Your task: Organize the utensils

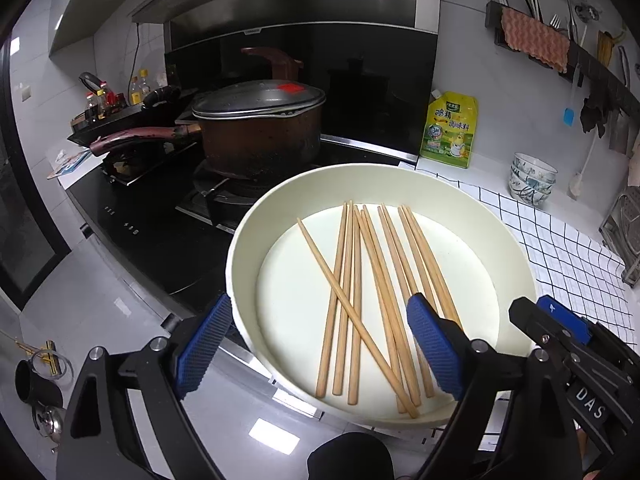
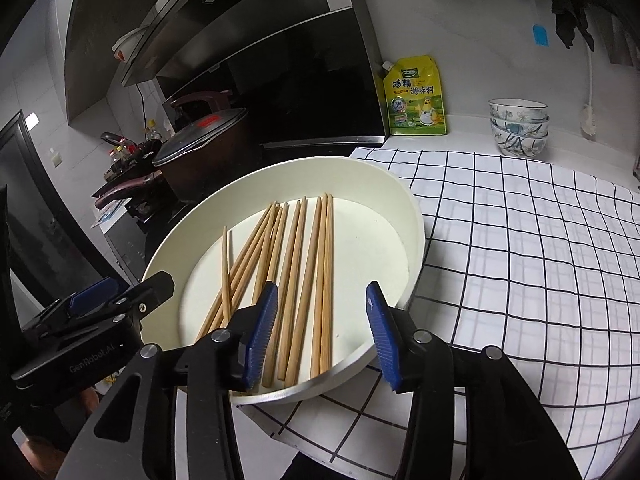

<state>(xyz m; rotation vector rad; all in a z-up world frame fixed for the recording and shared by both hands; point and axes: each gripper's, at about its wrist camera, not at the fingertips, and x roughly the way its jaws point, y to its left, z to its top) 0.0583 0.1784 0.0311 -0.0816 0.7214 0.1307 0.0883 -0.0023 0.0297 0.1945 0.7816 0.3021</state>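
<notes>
Several wooden chopsticks point(image 1: 360, 280) point(image 2: 296, 264) lie loose in a shallow round white tray point(image 1: 360, 176) point(image 2: 400, 200), one crossing the others. The tray sits half on the checked cloth and half over the stove edge. My left gripper point(image 1: 320, 348) is open wide and straddles the tray's near left rim: one blue pad outside the wall, the other above the chopsticks. My right gripper point(image 2: 320, 340) is open too, straddling the near right rim, one pad over the chopsticks and one outside. Neither holds anything. Each gripper shows at the edge of the other's view, the right gripper point(image 1: 560, 332) and the left gripper point(image 2: 100, 308).
A lidded brown pot point(image 1: 260, 128) and pan handles stand on the black stove behind the tray. A yellow seasoning pouch point(image 1: 450, 128) leans on the wall. Stacked bowls point(image 1: 532, 178) sit at the back right of the checked cloth point(image 2: 520, 260). A wall rack point(image 1: 532, 32) holds utensils.
</notes>
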